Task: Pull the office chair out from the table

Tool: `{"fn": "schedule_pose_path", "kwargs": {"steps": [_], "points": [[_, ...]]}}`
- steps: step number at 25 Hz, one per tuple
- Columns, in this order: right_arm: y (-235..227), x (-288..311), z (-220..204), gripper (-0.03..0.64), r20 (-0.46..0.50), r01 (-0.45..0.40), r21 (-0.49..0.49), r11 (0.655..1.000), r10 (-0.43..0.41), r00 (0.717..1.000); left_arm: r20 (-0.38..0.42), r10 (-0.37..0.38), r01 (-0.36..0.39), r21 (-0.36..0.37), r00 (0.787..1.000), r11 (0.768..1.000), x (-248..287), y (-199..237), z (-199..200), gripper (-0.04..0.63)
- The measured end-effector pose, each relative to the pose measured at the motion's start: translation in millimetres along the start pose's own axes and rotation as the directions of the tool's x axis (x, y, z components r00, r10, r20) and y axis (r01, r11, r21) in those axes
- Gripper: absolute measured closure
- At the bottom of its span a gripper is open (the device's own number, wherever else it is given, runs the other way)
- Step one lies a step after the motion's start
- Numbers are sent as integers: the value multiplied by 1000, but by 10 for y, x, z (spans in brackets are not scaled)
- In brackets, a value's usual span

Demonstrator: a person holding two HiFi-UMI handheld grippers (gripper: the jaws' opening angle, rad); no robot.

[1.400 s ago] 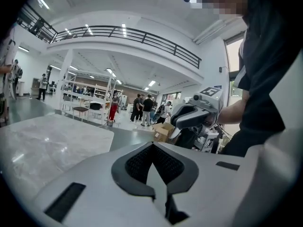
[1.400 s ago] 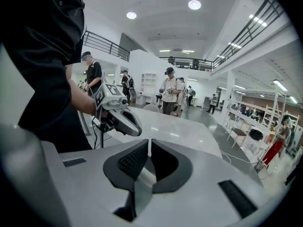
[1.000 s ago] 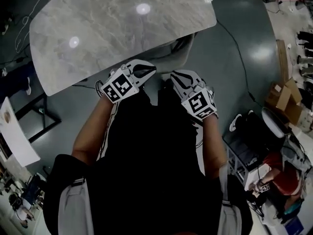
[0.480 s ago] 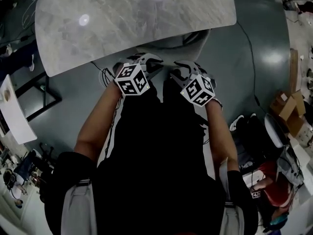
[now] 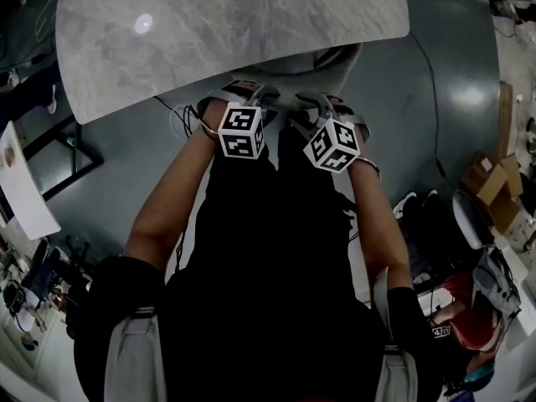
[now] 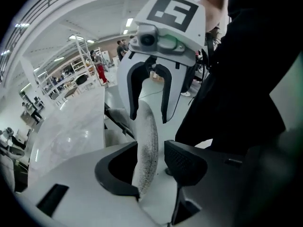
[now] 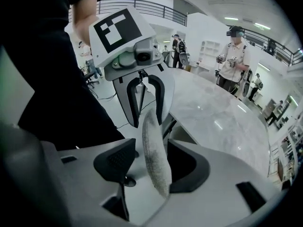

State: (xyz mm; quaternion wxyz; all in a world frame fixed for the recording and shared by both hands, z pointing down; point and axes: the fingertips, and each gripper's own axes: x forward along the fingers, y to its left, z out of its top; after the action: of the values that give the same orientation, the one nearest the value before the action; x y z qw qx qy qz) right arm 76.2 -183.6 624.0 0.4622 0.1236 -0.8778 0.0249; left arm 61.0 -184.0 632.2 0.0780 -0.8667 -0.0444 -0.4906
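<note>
**Both grippers straddle the backrest rim, chair tucked in at the table**

The office chair point(image 5: 325, 60) sits pushed in at the near edge of the marble table point(image 5: 209, 32), with its grey backrest point(image 6: 145, 141) just beside the tabletop's curved rim and partly under it. Our left gripper point(image 6: 150, 167) has its jaws spread apart around the top rim of the backrest. The rim leans on the outer jaw, and a strip of light shows between it and the inner pad. Our right gripper point(image 7: 151, 165) is placed the same way a little further along the rim, released rather than clamped, with the rim against the table-side jaw and a gap at the other pad. Each gripper view shows the other gripper straddling the rim ahead.

The table edge lies ahead of the chair and our own dark torso point(image 5: 276, 249) stands directly behind it, between our two forearms. Bare grey floor point(image 5: 419, 132) lies open on either side of us.

To the right a thin black cable point(image 5: 421, 86) runs across the floor, and further out are cardboard boxes point(image 5: 490, 178) and dark clutter. To the left are a black frame point(image 5: 59, 153) and a white board point(image 5: 23, 199), well apart from the chair. Across the table, another person point(image 7: 233, 65) stands holding grippers
</note>
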Motion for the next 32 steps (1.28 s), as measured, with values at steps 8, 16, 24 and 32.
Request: {"fn": "schedule_pose_path", "kwargs": {"steps": [8,16,24,32], "points": [[-41,224,-299,414,-123,3,-88,996,-14,992,-65,-26,25,-9,998,1000,277,-22,-81,419],[-58,309,-328,474,-129,8,-97,995,-21,991,-59,-8,7,-13,998,1000,348,-6,-103,437],[-54,275,-358,503,-110,-38,-66,997,30,993,-45,-25,22,-65,999,998,351,44,-42,497],[-14,225,-363,518,-120,-63,-45,997,57,991,-65,-24,19,-75,998,997,327,12,13,513]]}}
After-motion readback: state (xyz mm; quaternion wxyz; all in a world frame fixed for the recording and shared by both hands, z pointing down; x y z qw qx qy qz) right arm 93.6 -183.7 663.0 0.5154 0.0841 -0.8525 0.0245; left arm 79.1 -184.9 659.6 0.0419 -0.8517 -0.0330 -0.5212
